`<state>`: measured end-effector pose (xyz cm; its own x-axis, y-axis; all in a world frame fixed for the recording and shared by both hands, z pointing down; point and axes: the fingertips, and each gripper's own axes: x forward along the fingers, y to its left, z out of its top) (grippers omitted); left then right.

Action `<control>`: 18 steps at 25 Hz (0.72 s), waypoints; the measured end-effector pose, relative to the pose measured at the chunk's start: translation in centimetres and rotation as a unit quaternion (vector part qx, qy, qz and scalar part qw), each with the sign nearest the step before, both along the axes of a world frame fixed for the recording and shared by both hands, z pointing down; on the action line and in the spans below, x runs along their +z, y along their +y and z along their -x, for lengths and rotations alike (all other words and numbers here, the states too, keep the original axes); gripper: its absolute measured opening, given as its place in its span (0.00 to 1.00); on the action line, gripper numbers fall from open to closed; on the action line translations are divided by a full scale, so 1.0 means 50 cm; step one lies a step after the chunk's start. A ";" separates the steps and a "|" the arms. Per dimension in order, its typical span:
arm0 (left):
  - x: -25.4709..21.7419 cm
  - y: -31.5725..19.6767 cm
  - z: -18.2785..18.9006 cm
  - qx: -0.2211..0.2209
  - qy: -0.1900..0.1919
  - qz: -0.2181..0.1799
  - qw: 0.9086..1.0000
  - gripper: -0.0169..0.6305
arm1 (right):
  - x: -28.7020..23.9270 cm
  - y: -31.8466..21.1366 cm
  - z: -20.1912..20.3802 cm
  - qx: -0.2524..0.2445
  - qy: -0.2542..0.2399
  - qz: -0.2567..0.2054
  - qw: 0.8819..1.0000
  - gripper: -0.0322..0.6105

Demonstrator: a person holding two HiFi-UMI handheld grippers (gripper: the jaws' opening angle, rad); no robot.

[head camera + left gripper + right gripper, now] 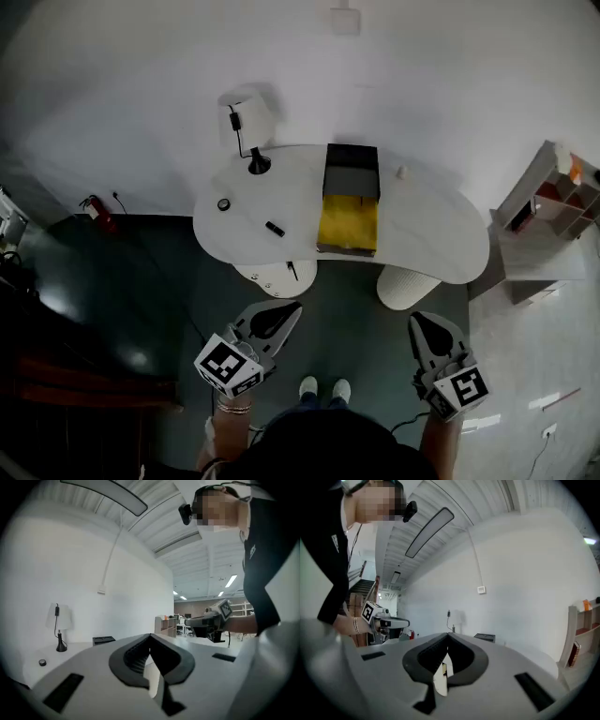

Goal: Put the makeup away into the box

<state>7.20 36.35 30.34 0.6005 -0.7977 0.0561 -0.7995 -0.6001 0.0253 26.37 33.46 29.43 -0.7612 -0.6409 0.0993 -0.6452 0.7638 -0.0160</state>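
Jaws closed on nothing, left gripper (292,309) and right gripper (419,321) hang short of the white table (422,225); open yellow-lined box (349,220) at twelve o'clock, black tube (275,228) and small round item (223,203) at its nine o'clock.

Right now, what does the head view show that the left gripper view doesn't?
Only the head view: the box's yellow inside, a black stick on the table, a fire extinguisher. Only the left gripper view: ceiling lights. Both: the lamp, the box, a small round item, the right gripper.
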 end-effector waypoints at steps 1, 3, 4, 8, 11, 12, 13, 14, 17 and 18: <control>-0.001 -0.001 0.000 0.001 0.002 -0.001 1.000 0.04 | 0.002 0.000 0.000 -0.001 0.003 -0.001 1.000 0.08; -0.002 -0.003 -0.002 0.005 0.002 -0.003 1.000 0.04 | 0.006 -0.001 0.001 -0.002 0.008 -0.001 1.000 0.08; -0.002 -0.003 -0.002 0.008 0.001 -0.003 1.000 0.04 | 0.008 0.000 0.002 -0.003 0.009 0.001 1.000 0.08; -0.004 -0.005 0.001 0.012 0.029 0.007 0.999 0.04 | 0.012 -0.001 0.007 -0.007 0.013 0.003 1.000 0.08; -0.004 -0.006 0.004 0.013 0.030 0.007 0.999 0.04 | 0.020 -0.005 0.005 -0.007 0.017 0.008 1.000 0.08; -0.002 -0.007 0.005 0.012 0.025 0.007 1.000 0.04 | 0.022 -0.009 0.004 -0.005 0.016 0.012 1.000 0.08; 0.000 -0.008 0.009 0.009 0.024 0.010 1.000 0.04 | 0.024 -0.014 0.002 0.001 0.014 0.017 1.000 0.08; 0.003 -0.008 0.013 0.004 0.023 0.013 1.000 0.04 | 0.028 -0.019 0.000 0.006 0.009 0.024 1.000 0.08; 0.009 -0.006 0.027 -0.004 0.023 0.021 0.999 0.04 | 0.032 -0.028 0.001 0.010 -0.013 0.040 0.999 0.08; 0.010 -0.004 0.032 -0.005 0.022 0.022 0.999 0.04 | 0.034 -0.029 0.004 0.007 -0.016 0.043 0.999 0.08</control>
